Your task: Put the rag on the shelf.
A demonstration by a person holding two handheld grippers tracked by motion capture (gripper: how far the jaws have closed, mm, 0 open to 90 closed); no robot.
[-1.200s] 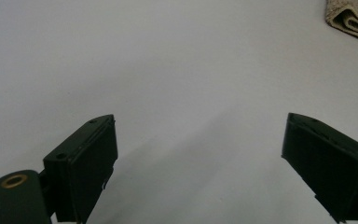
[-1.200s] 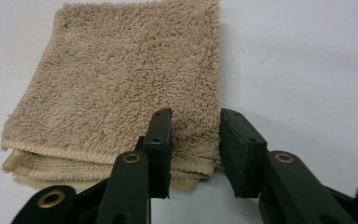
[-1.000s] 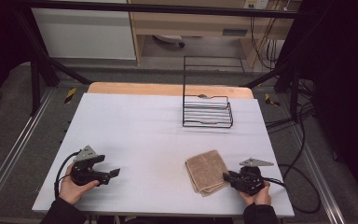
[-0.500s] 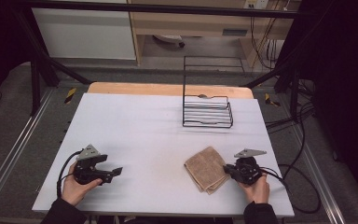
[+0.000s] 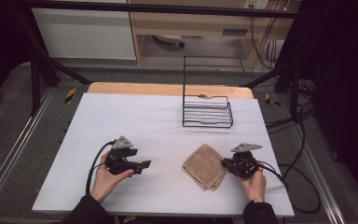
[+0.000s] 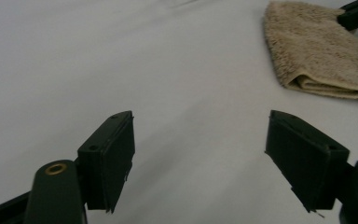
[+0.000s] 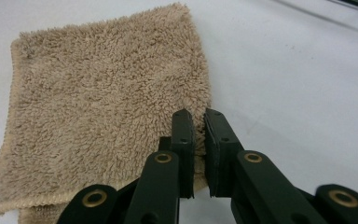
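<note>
Right tool (image 7: 195,140): jaws nearly closed at the folded towel's (image 7: 102,107) near edge; grip unconfirmed. Left tool (image 6: 200,158) wide, nothing held. Towel on tabletop (image 5: 158,121), front-right. Step: prob. pinching edge; next needs firm pinch, then lift.

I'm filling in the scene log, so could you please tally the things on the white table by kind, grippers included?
Folded beige towel: 1
Black wire rack: 1
Hand-held grippers: 2, the left gripper with jaws wide apart and the right gripper with jaws nearly closed at the towel's edge
Total: 4
</note>
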